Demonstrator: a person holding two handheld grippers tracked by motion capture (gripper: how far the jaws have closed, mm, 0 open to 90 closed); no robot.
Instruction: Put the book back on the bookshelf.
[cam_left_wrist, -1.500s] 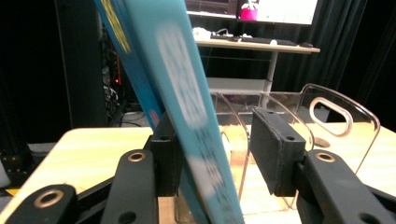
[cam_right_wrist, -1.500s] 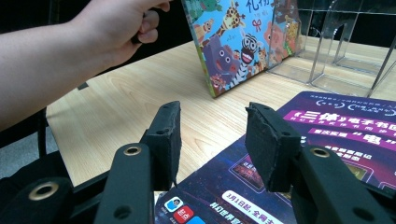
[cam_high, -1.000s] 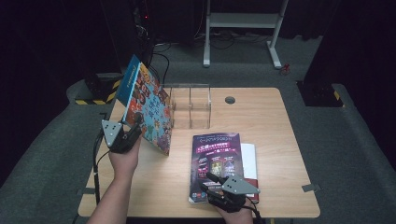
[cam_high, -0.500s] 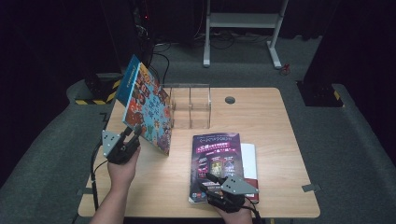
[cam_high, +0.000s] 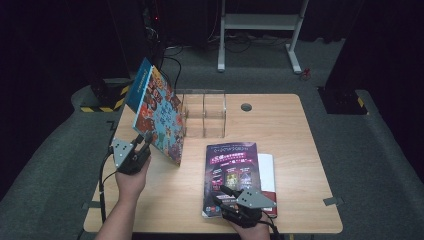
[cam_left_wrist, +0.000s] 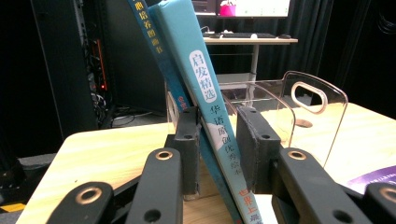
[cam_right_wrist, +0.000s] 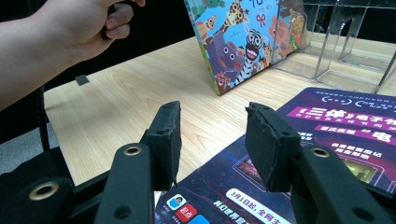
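A colourful picture book (cam_high: 157, 117) stands tilted, leaning against a clear acrylic holder (cam_high: 205, 115). My left gripper (cam_high: 144, 140) is at its near lower edge. In the left gripper view the light-blue spine (cam_left_wrist: 205, 93) runs up between the jaws of that gripper (cam_left_wrist: 217, 149), which are open with small gaps on both sides. A darker blue book (cam_left_wrist: 149, 28) leans behind it. A purple magazine (cam_high: 232, 170) lies flat on a white book (cam_high: 266, 172). My right gripper (cam_high: 227, 192) hovers open over the magazine's near left corner (cam_right_wrist: 336, 135), nothing between its jaws (cam_right_wrist: 212, 140).
The wooden table (cam_high: 290, 130) has a round cable hole (cam_high: 246, 106) at the back. The acrylic holder (cam_left_wrist: 313, 116) has several upright dividers. The hand with the left gripper (cam_right_wrist: 70, 37) is at the table's left edge. A white stand (cam_high: 260, 25) is on the floor beyond.
My left gripper has drawn back slightly toward the person and down from the book's edge. The book still leans on the holder. The right gripper has not moved.
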